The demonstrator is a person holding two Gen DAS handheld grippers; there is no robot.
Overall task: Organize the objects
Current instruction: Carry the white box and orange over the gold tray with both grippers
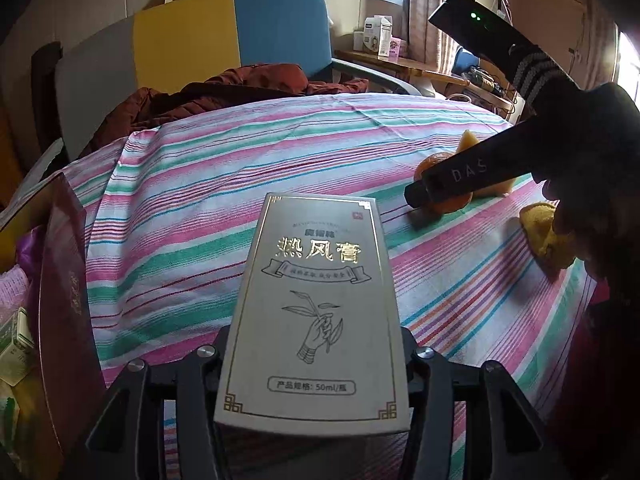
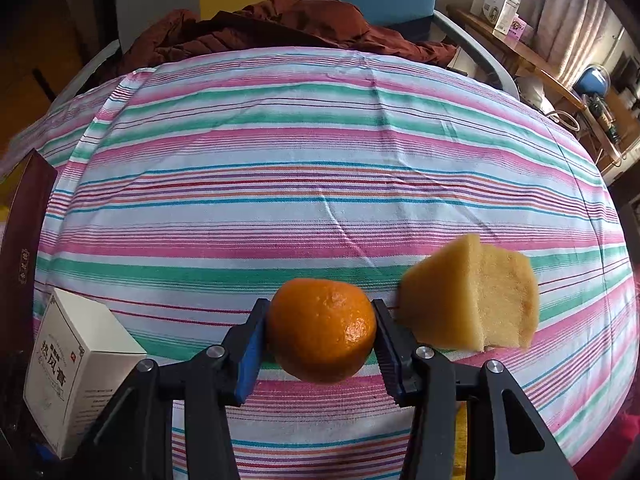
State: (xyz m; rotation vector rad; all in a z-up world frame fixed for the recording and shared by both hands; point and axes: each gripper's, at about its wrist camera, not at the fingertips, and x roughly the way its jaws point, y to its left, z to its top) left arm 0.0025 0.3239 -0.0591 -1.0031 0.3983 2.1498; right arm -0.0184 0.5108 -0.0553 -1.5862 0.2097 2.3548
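Already clamped on both sides by the pads of the right claw [image 2: 320, 344], jaws partway apart: an orange [image 2: 322, 330], low over the striped surface [image 2: 320, 184], with a yellow sponge wedge [image 2: 472, 300] just beside it to the right. Gripped meanwhile by the left claw [image 1: 314, 364], likewise partly open: a grey ointment box [image 1: 316, 308], long axis running straight ahead along the fingers. Seen at far left, closer to the left claw: a maroon box [image 1: 64, 264], judged the likely destination for both items.
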